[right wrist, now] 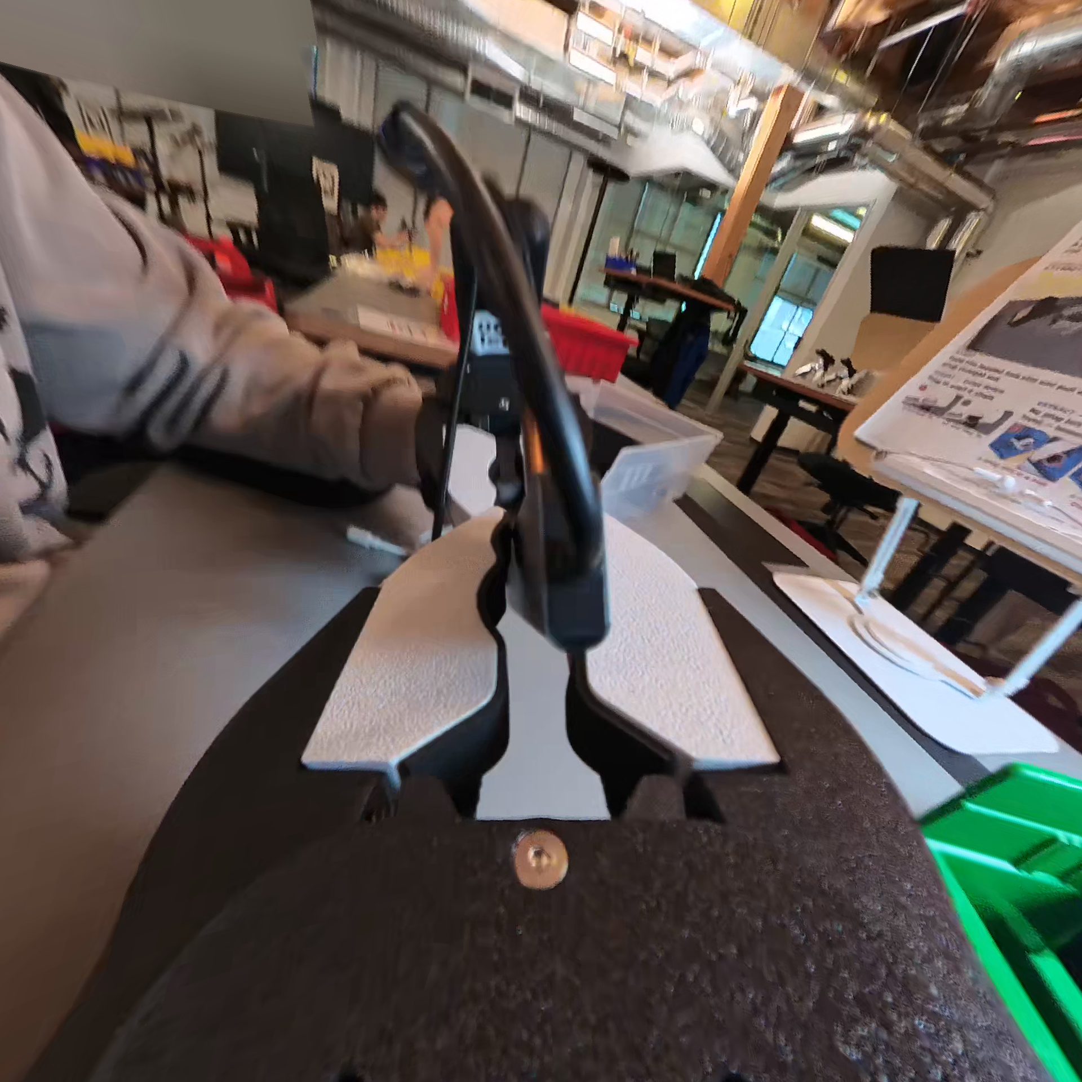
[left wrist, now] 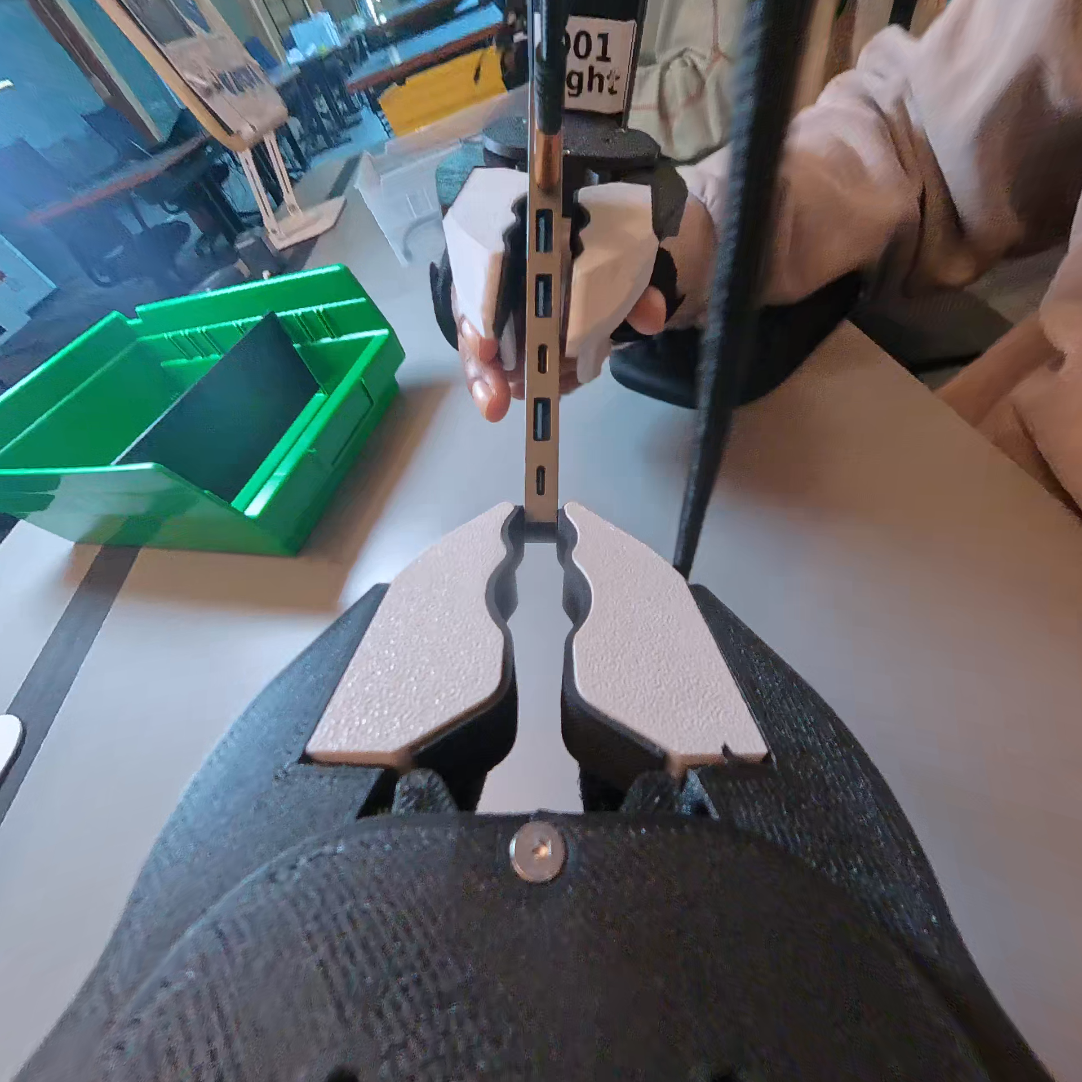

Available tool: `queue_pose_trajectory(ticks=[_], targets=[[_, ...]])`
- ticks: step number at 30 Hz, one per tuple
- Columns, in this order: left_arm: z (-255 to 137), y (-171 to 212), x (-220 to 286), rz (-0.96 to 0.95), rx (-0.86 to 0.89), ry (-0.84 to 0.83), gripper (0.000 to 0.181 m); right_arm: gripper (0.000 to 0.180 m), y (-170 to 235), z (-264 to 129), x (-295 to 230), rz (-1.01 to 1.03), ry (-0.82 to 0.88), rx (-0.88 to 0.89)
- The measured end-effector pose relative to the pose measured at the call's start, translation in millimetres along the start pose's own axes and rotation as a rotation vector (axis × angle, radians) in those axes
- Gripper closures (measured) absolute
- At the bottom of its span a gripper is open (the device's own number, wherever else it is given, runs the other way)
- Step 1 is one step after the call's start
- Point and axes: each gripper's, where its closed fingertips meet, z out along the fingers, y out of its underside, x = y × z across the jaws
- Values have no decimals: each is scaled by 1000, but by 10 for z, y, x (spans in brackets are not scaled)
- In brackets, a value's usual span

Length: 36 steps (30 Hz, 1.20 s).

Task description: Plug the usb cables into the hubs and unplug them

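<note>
A slim silver USB hub (left wrist: 543, 375) is held edge-on above the grey table (left wrist: 849, 644), with several empty ports facing up. My left gripper (left wrist: 541, 518) is shut on its near end. My right gripper (left wrist: 541, 234) is shut on its far end, where the hub's black cable (left wrist: 544, 88) leaves. In the right wrist view the right gripper (right wrist: 544, 527) clamps the dark hub (right wrist: 536, 468), and its cable (right wrist: 486, 234) loops up and back over the fingers. A black braided cable (left wrist: 723, 304) hangs to the table on the right. No plug sits in any visible port.
A green bin (left wrist: 193, 410) with a black divider stands left of the hub and shows at the right wrist view's lower right (right wrist: 1007, 878). A person's sleeve (left wrist: 907, 175) is on the right. A clear plastic box (right wrist: 650, 456) and a poster stand (right wrist: 966, 421) lie beyond. There is about 6 cm between the tips of the two grippers.
</note>
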Motion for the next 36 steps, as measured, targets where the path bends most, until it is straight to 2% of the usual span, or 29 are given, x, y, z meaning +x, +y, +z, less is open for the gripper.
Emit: queue_pose_trajectory(ticks=[7, 10, 12, 14, 15, 18, 22, 25, 29, 36], targets=[[-21, 107, 51, 13, -71, 17, 170, 169, 241, 78, -141, -40, -55, -121], [-45, 70, 6, 1, -50, -26, 169, 169, 202, 72, -111, -41, -43, -119], [-124, 161, -92, -26, -102, -87, 164, 169, 197, 38, -61, -51, -20, -127], [-273, 377, -173, -108, -217, -121, 145, 169, 155, -36, 42, -43, 19, -109], [-365, 498, -181, -157, -279, -126, 141, 169, 121, -80, 117, -38, 48, -94], [-563, 655, -82, -216, -374, -138, 146, 168, 2, -238, 383, -28, 173, -32], [-489, 720, 275, -290, -477, -107, 136, 168, -25, -412, 630, -1, 282, -5], [-464, 1040, 357, -227, -681, -163, 155, 169, 26, -438, 685, 12, 301, -15], [-422, 1014, 345, -172, -669, -163, 180, 168, 36, -407, 663, 1, 299, -24], [-586, 744, 189, -176, -555, -226, 180, 168, 18, -425, 677, -5, 304, -25]])
